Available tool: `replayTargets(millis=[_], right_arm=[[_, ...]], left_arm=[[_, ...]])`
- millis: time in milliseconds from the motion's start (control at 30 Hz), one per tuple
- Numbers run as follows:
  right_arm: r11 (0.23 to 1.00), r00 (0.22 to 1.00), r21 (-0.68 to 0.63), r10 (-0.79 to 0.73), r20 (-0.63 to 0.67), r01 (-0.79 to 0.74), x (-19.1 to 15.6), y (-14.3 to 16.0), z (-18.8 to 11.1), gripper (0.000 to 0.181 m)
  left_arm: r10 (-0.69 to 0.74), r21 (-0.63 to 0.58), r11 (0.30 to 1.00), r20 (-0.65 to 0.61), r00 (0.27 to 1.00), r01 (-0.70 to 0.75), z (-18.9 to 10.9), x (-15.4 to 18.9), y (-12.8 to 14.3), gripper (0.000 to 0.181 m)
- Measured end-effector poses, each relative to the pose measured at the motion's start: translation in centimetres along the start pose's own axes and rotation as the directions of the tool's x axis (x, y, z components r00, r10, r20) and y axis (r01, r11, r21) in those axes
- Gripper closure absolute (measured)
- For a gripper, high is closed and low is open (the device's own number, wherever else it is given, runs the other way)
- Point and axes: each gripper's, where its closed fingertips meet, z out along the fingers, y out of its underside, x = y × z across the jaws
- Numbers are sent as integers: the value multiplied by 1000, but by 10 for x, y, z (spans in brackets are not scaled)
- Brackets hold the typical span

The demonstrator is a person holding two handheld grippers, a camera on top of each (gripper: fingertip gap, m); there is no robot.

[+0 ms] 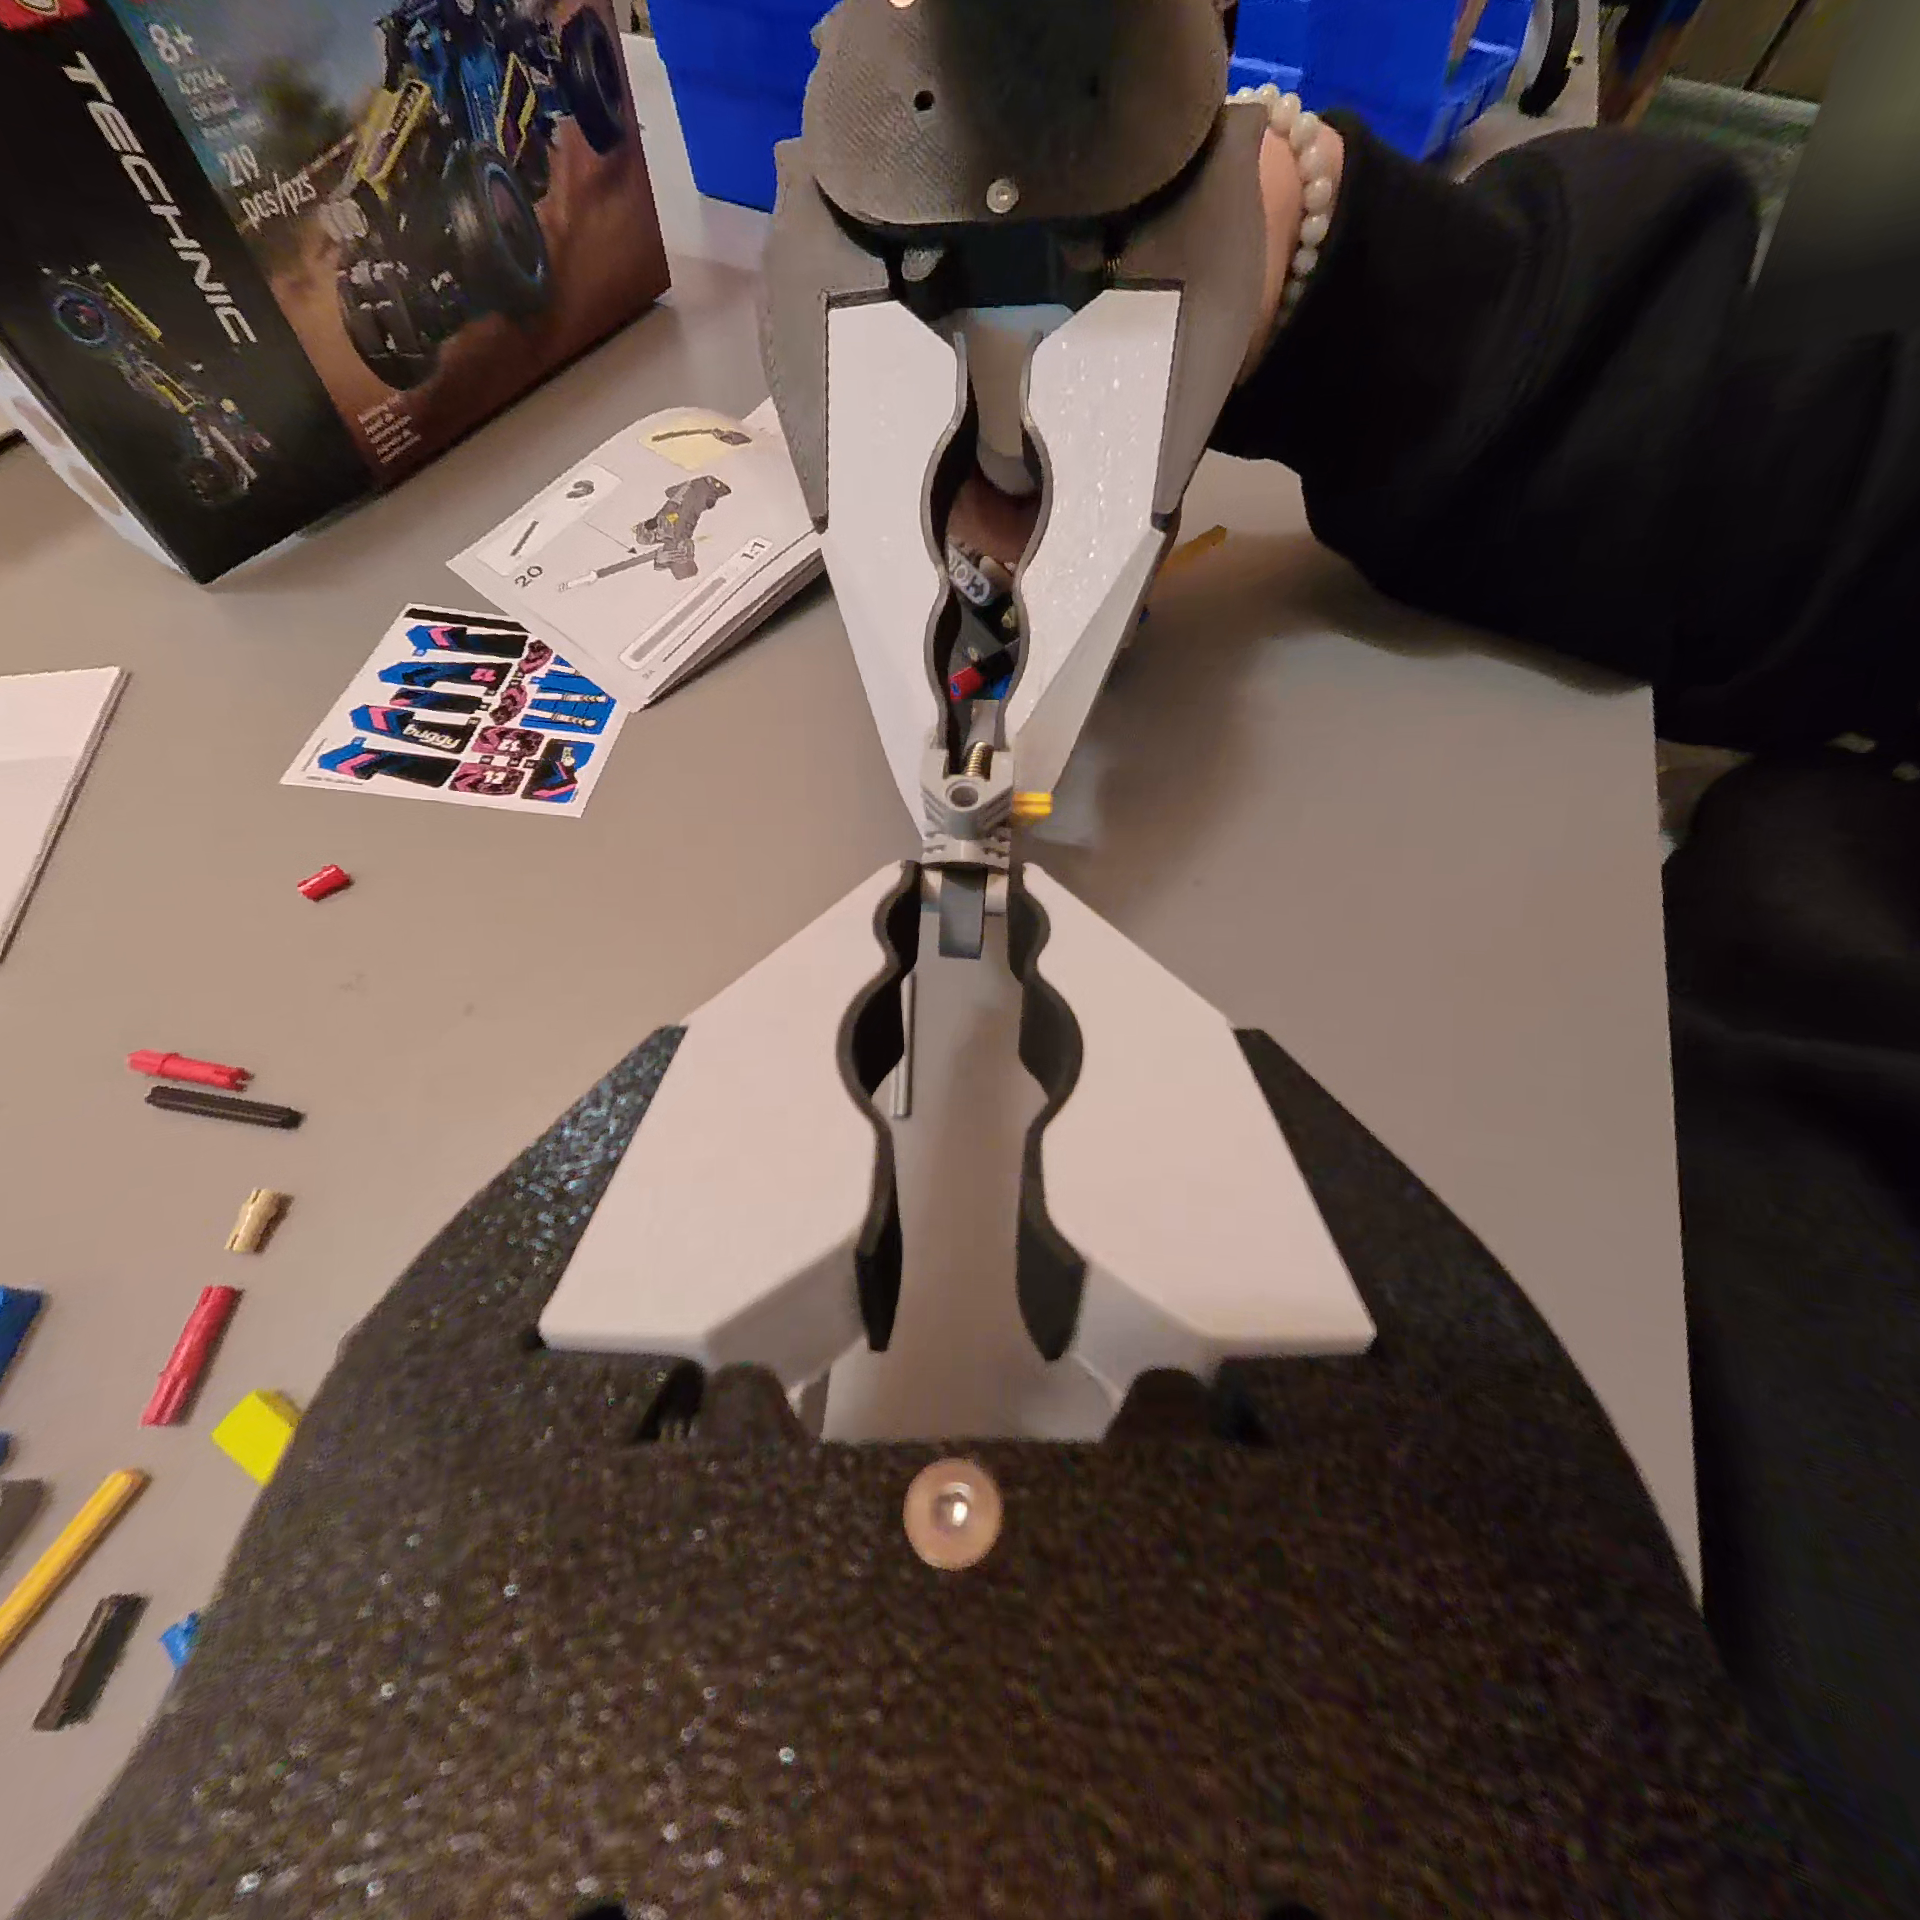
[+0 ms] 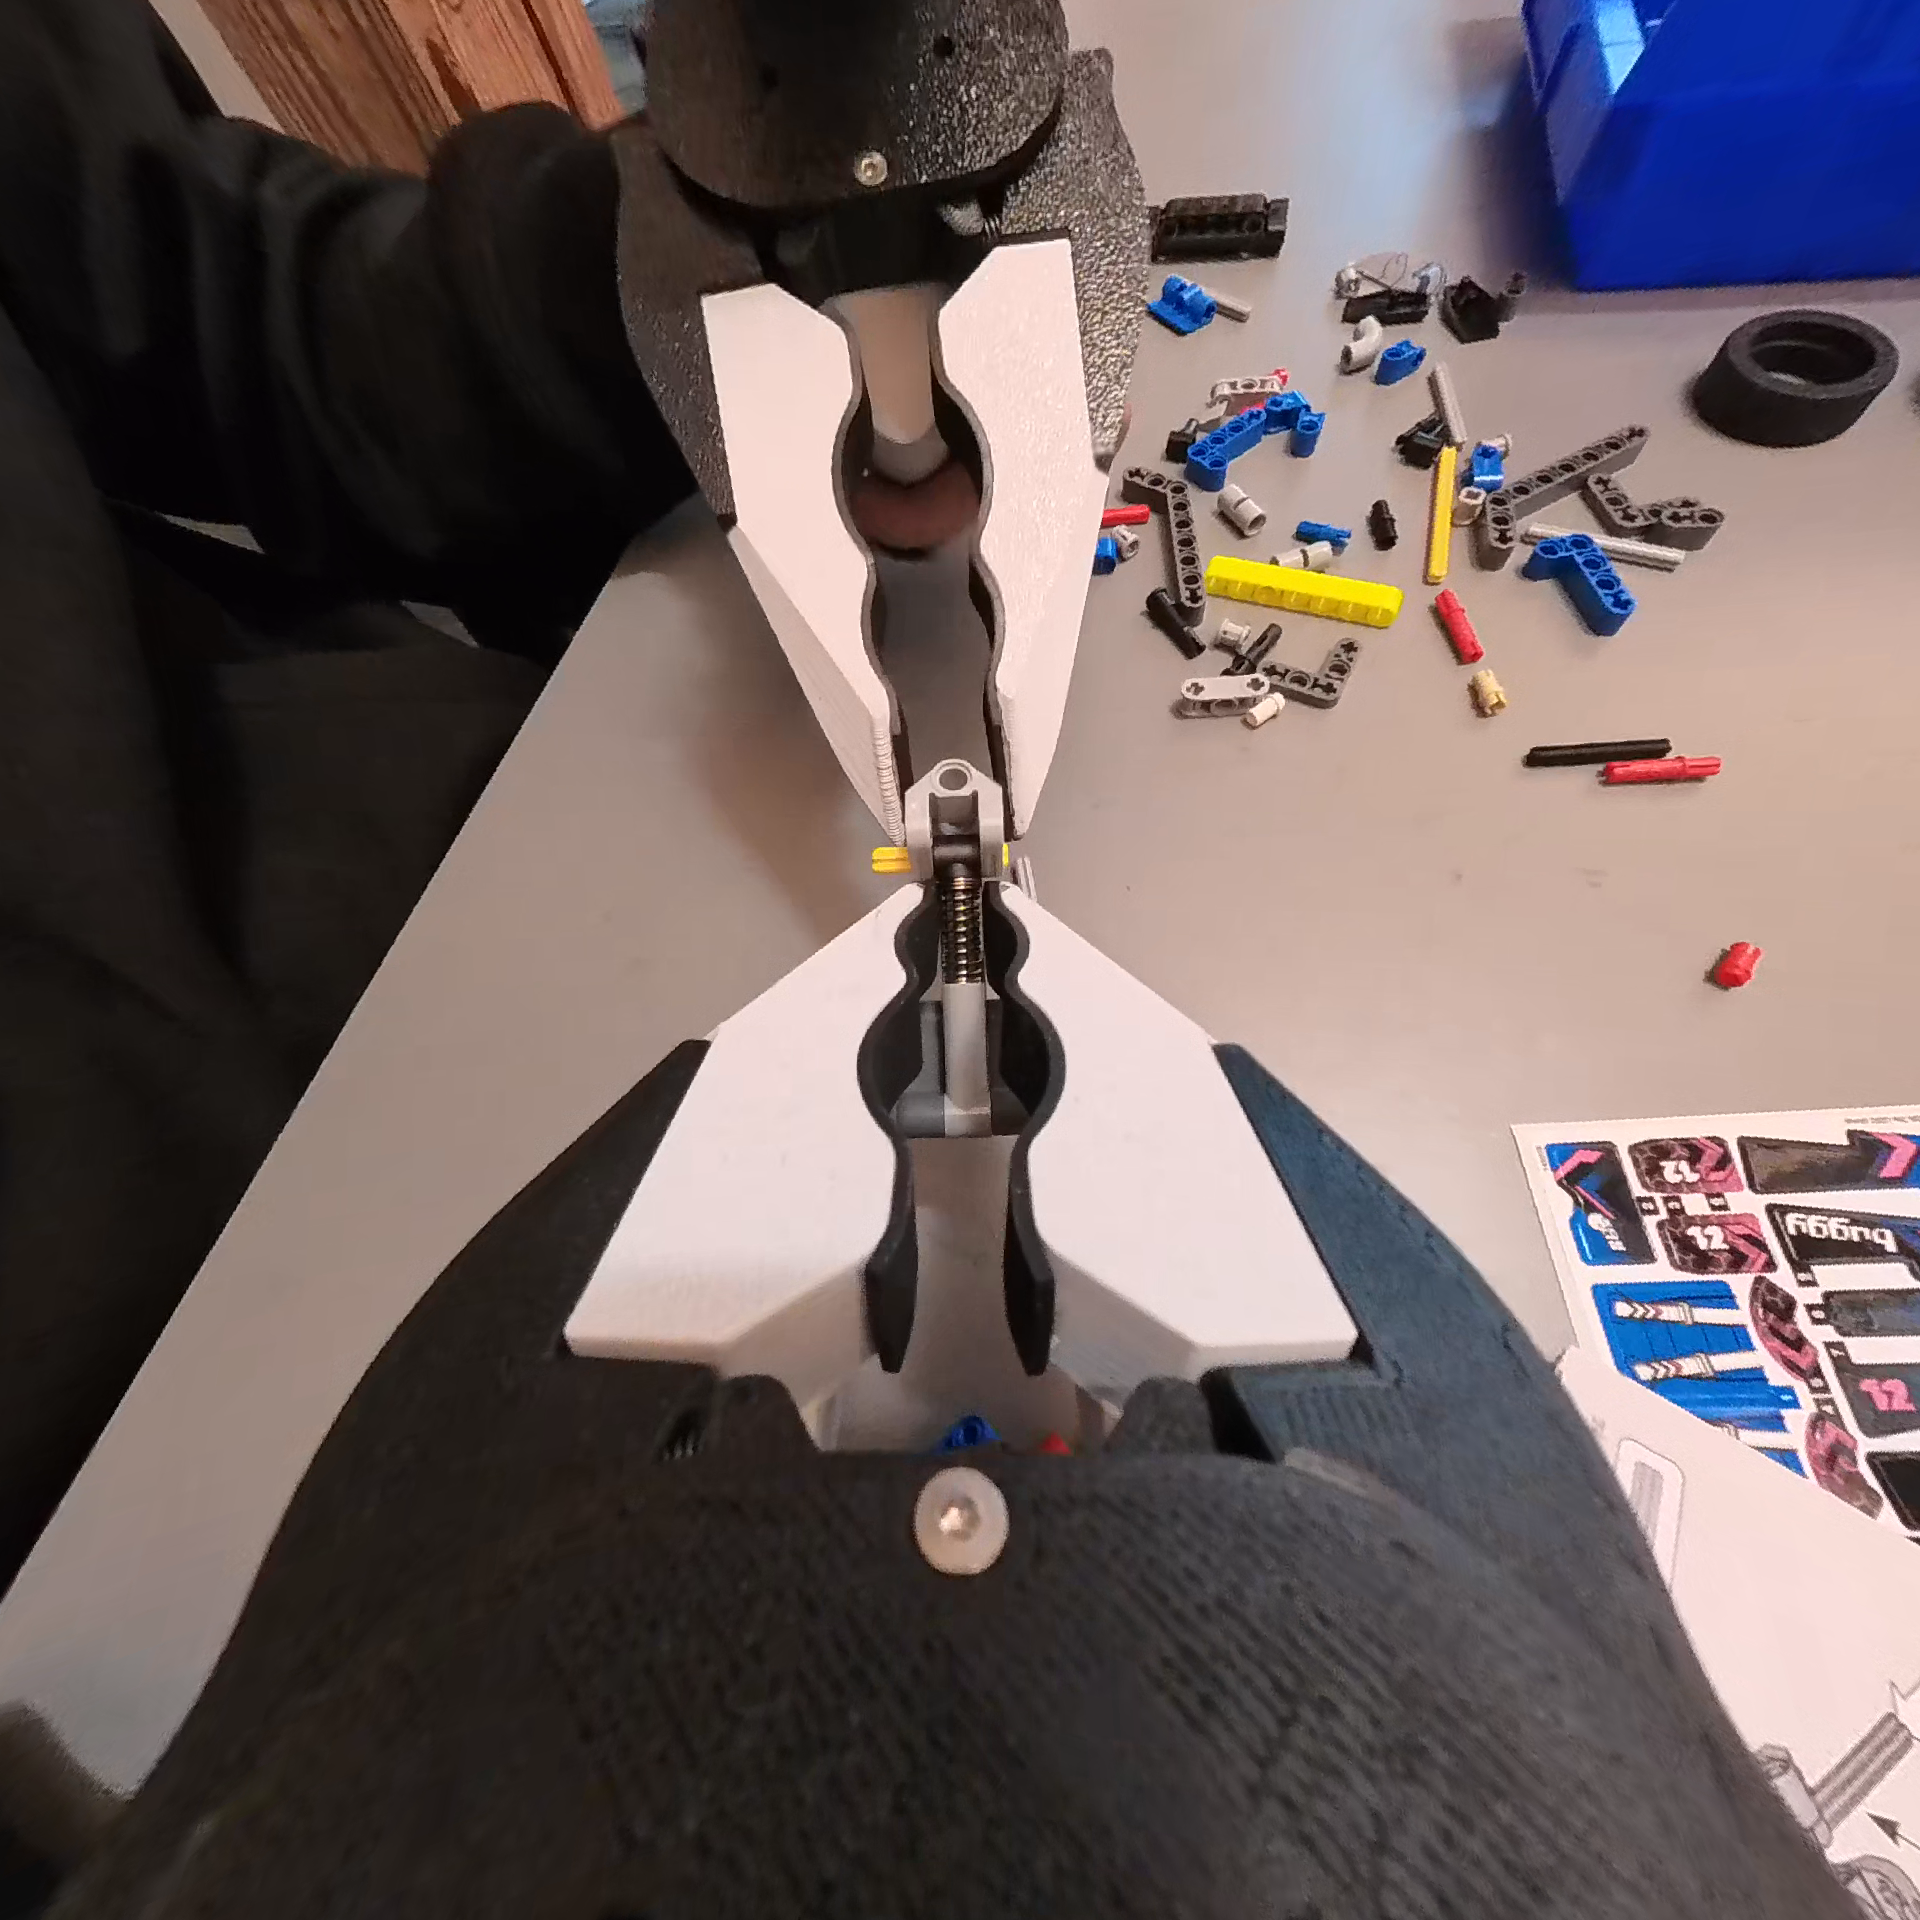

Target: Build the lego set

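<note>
Both grippers meet tip to tip over the grey table (image 1: 1299, 935). The right gripper (image 2: 961, 894) is clamped on the spring shock absorber (image 2: 961, 935), coil running back between its fingers. Straight ahead, the left gripper (image 1: 961, 883) pinches the shock's grey eyelet end, a yellow pin (image 2: 888, 858) poking out sideways. Loose lego pieces (image 2: 1403, 540) lie scattered ahead-right of the right gripper, sticker sheet (image 2: 1766, 1299) right beside it.
</note>
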Motion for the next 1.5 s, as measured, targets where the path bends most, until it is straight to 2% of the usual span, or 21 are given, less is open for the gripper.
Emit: replayTargets(millis=[233, 433, 600, 800, 900, 1000, 1100, 1167, 1300, 1367, 1500], right_arm=[[998, 998, 29, 62, 23, -63, 1, -4, 0, 176], [994, 995, 60, 91, 45, -93, 0, -7, -3, 176], [997, 999, -64, 30, 12, -29, -5, 6, 13, 176], [971, 999, -237, -42, -2, 40, -12, 31, 32, 176], [968, 998, -247, -55, 7, 55, -16, 33, 35, 171], [959, 996, -272, -89, -26, 78, -13, 36, 28, 152], [964, 990, -238, -134, -53, 118, -13, 28, 24, 144], [967, 988, -223, -142, -53, 127, -16, 26, 28, 146], [935, 977, -326, -186, -107, 142, -9, 41, 25, 153], [941, 973, -299, -199, -118, 157, -8, 36, 22, 167], [943, 961, -262, -244, -127, 205, -9, 28, 19, 175]], left_arm=[[-43, 6, 999, -15, 999, 43, -2, -2, 1, 168], [-21, -4, 1000, -18, 1000, 21, -3, -2, 2, 167], [15, -162, 987, -31, 999, -20, -4, 4, 27, 167], [121, -339, 934, 7, 993, -111, 6, 12, 57, 167], [141, -326, 937, 17, 990, -127, 10, 15, 57, 167], [134, -317, 941, 25, 991, -119, 10, 14, 57, 165], [139, -301, 945, 30, 990, -124, 10, 13, 57, 160], [159, -299, 943, 23, 987, -145, 9, 15, 57, 153], [194, -302, 934, -12, 981, -189, 5, 20, 58, 137], [203, -282, 938, -20, 979, -201, 5, 23, 55, 137], [214, -244, 947, -8, 977, -210, 2, 22, 45, 140]])
